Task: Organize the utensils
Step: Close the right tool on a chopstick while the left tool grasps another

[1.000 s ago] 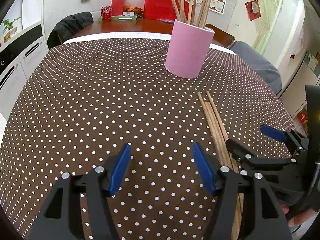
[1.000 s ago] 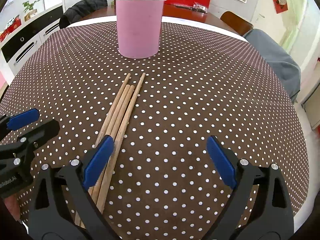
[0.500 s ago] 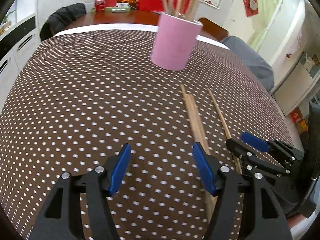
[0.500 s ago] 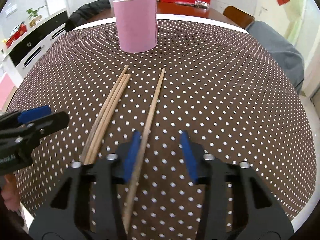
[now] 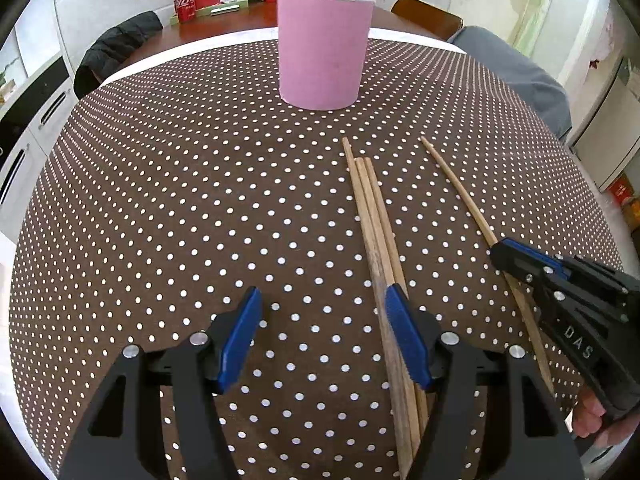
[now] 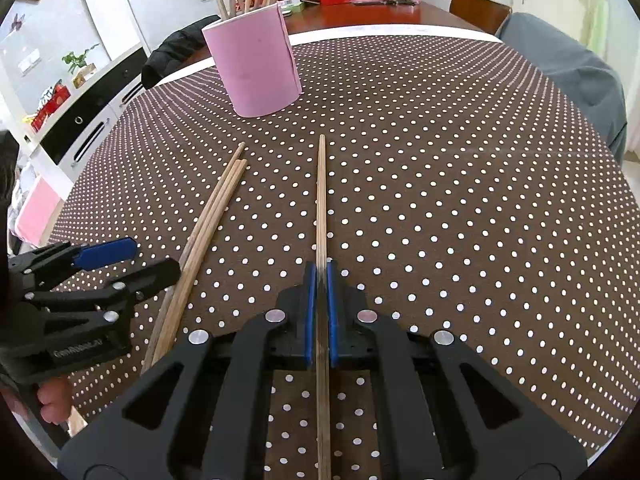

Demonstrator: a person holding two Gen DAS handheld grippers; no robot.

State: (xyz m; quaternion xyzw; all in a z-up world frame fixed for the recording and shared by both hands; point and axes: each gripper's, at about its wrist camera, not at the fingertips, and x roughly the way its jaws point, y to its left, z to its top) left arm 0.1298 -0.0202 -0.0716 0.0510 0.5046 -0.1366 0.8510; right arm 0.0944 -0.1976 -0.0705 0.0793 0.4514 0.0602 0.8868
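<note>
Near front edge of table [image 5: 160, 184], right gripper [image 6: 319, 276] now clamped on single chopstick [image 6: 321, 200], where second ago its jaws stood wide; stick pulled apart from three-stick bundle [image 5: 372, 216]. Likely next: lift into pink cup [image 5: 323, 46] toward far edge. Left gripper [image 5: 320, 332] half open, empty, one finger over bundle. Brown polka-dot cloth; cabinets, chairs, red boxes behind.
</note>
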